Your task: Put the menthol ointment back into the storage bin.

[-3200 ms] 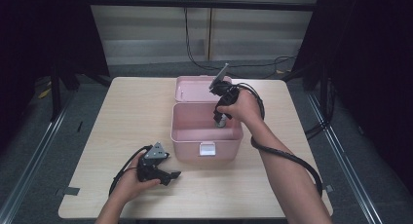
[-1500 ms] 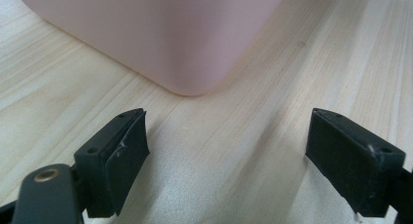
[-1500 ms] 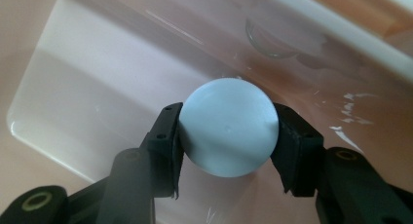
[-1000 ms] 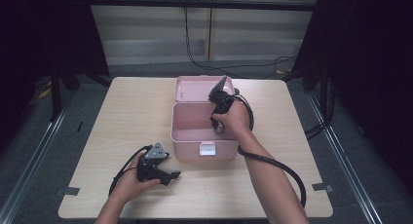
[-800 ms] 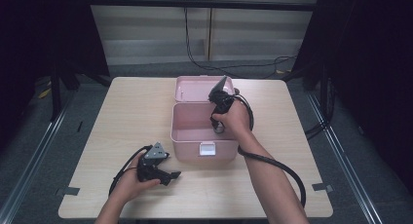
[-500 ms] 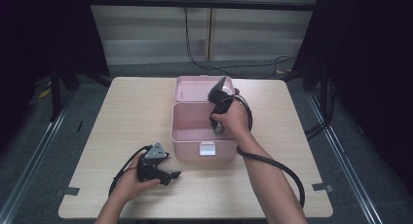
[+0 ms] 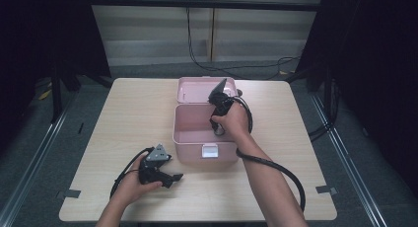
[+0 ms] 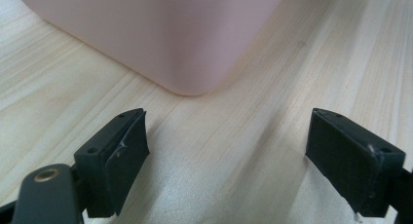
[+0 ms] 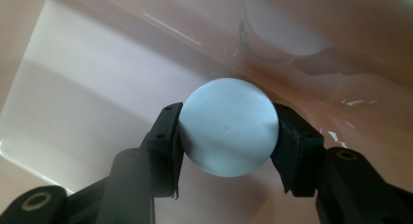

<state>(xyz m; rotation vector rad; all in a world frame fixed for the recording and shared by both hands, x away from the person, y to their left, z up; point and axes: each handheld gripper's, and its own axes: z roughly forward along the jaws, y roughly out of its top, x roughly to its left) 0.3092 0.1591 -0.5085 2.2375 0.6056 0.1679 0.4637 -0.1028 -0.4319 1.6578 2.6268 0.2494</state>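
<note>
So the box [image 7: 204, 138] sits about mid-table [image 7: 123, 113], its open lid [image 7: 197, 89] lying flat right behind it. The right gripper [image 7: 217, 131] is dipped down into the box near its right side, and in the right gripper view there's a ball [image 9: 228, 127] pinched between the two jaws just above the box floor. The left gripper [image 7: 170, 177] rests on the table in front of the box, off its front-left corner, jaws spread wide with nothing between them

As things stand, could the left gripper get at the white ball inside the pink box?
Probably not: the right gripper is already shut on the white ball in the pink box, and the left gripper rests outside.
</note>
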